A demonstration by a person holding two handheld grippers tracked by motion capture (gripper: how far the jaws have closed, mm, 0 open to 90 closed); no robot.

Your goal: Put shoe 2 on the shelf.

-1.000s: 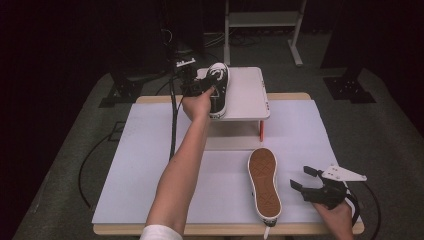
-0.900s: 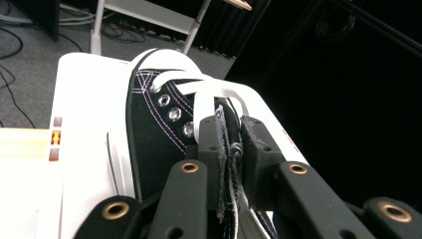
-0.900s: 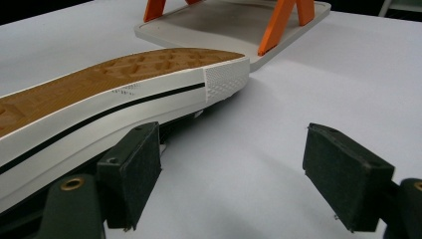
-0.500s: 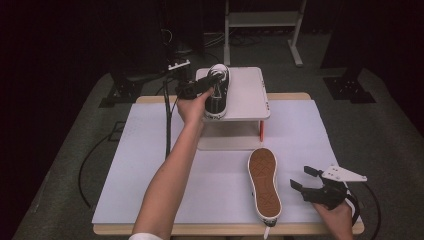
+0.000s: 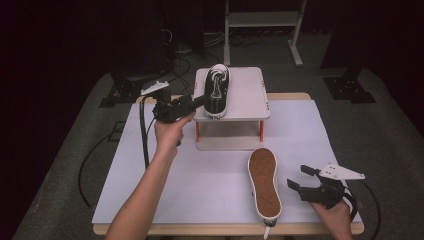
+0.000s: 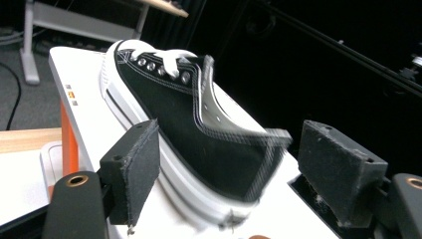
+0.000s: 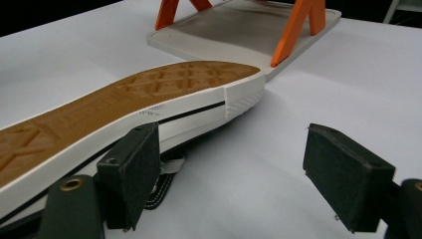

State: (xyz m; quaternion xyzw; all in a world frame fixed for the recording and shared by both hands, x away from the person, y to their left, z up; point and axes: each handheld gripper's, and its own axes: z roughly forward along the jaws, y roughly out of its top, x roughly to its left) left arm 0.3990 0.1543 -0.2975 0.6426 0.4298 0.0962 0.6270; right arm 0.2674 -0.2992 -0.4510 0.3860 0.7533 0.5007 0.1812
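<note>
Left tool [image 6: 226, 169] had just been opening, pads clear of black sneaker [image 6: 199, 129] on small stand [image 5: 247, 92]; heel blurred. Right tool [image 7: 231, 174] gaped empty beside sole-up sneaker [image 7: 124, 94], upper hidden against bench [image 5: 150, 190].

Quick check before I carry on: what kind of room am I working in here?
Probably a lab or recording studio rather than a home: black curtains all round, cables trailing over grey carpet, a white-covered table, and a small shoe rack with orange legs holding a black sneaker as a test prop.
</note>
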